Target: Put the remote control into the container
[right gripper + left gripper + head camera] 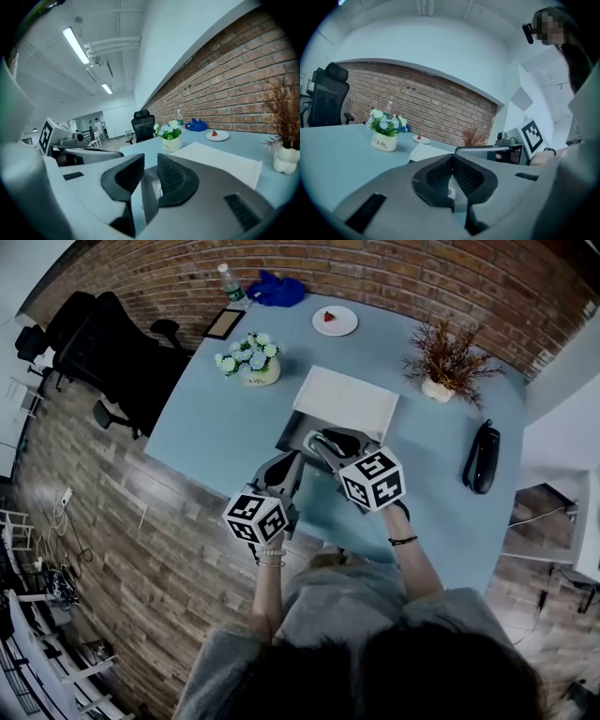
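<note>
The black remote control (482, 457) lies on the pale blue table (216, 418) at the right, well apart from both grippers. The white, flat container (345, 401) sits at the table's middle, just beyond the jaws; it also shows in the left gripper view as the container (423, 152) and in the right gripper view as the container (220, 159). My left gripper (286, 465) hovers near the table's front edge, its pads (440, 176) meeting with nothing between them. My right gripper (323, 440) hangs at the container's near edge, and a narrow empty gap shows between its pads (171, 176).
A flower pot (249, 360) stands left of the container, and a dried plant in a white vase (442, 362) to its right. A plate (335, 321), a water bottle (232, 284), a blue cloth (277, 289) and a dark frame (225, 323) line the far edge. An office chair (103, 343) stands at the left.
</note>
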